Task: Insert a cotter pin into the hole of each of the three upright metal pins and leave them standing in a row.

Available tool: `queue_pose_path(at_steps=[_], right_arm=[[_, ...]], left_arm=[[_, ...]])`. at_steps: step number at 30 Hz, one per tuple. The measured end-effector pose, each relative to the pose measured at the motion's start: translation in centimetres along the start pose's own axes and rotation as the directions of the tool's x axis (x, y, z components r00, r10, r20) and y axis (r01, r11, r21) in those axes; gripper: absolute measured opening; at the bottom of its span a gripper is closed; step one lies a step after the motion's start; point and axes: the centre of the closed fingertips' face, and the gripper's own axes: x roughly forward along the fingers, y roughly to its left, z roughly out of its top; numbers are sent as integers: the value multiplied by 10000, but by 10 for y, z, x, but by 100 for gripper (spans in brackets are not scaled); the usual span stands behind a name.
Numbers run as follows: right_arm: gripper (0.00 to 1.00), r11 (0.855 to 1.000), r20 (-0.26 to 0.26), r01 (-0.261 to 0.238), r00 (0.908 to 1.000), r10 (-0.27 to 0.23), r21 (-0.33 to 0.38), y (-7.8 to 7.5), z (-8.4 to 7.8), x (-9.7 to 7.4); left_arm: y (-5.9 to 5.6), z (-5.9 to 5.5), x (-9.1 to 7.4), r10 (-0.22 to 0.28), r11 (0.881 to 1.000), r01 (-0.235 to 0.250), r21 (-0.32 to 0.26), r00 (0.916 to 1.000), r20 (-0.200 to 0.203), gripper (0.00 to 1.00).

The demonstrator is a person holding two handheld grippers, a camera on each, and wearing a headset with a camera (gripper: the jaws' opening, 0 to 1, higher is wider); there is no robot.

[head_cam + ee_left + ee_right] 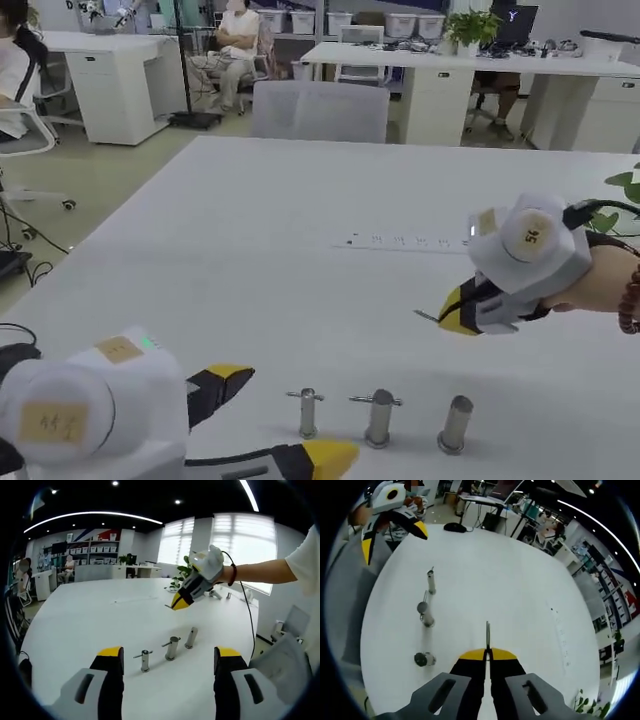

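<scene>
While pinching a slim wire cotter pin (487,632), right gripper (488,656) hovers.

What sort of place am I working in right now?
Probably an open-plan office or lab workspace: rows of white desks, a grey office chair behind the white worktable, and clear plastic storage bins on back shelves.

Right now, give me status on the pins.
Left gripper open, low by the row's left end. Right gripper shut on a cotter pin, above the table. Two metal pins fitted; third pin bare, unobstructed.
</scene>
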Motion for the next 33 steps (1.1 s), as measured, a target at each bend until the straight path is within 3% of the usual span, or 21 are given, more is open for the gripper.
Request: queue_pose_path(at_steps=[11,21,33], right_arm=[[3,9993,666,-11,9978,35,-362,27,25,-17],[3,9982,1216,-233,9921,299,-553,63,44,-23],[3,9954,1568,-433,9860,564,-859,92,60,-27]], left_arm=[[-12,8,1,-377,9977,388,-563,9991,205,65],[-24,12,4,-825,9907,848,-1068,9963,255,56],[-34,10,8,-1299,9655,1336,-2236,9910,314,38]])
